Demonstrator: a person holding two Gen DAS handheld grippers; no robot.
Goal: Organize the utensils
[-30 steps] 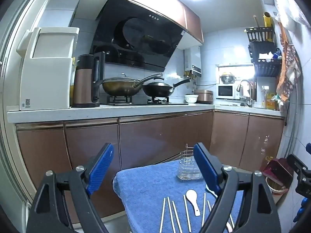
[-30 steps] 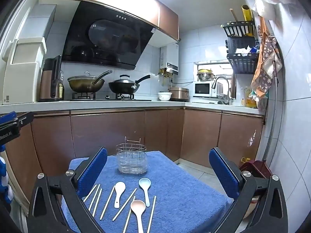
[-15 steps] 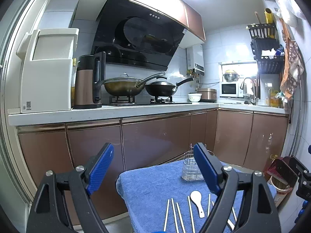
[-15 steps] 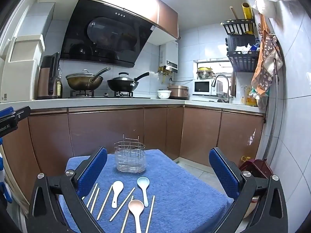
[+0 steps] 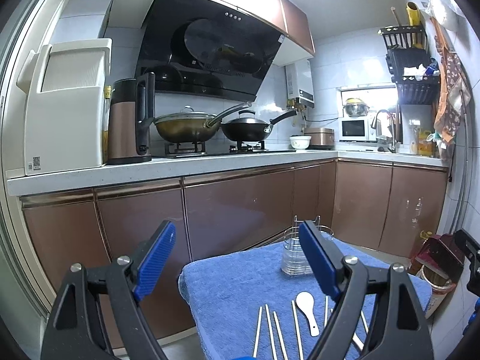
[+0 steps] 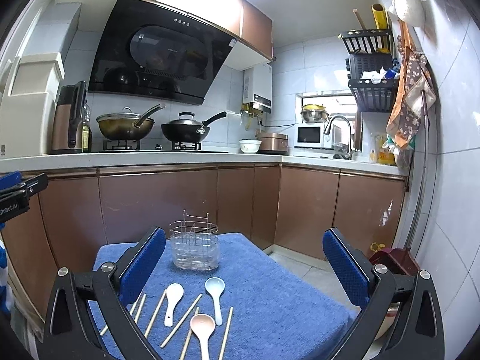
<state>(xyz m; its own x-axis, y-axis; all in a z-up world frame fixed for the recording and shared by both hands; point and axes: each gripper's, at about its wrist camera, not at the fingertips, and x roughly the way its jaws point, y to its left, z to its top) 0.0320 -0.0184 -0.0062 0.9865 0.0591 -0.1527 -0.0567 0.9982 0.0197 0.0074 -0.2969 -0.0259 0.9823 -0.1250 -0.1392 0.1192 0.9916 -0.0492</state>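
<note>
Jaws of both grippers stay wide apart, empty; utensil holder [image 6: 194, 250] looms nearer.

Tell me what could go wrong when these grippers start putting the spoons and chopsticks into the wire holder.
The chopsticks lie flat and crossed on the soft blue towel, so pinching one may drag a neighbour or slip. The wire holder looks light and could tip if bumped. The pink spoon lies near the table's front edge and might get nudged off.

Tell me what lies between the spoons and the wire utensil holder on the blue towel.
Nothing: in the right wrist view, only bare blue towel separates the white spoon and pale blue spoon from the wire utensil holder.
</note>
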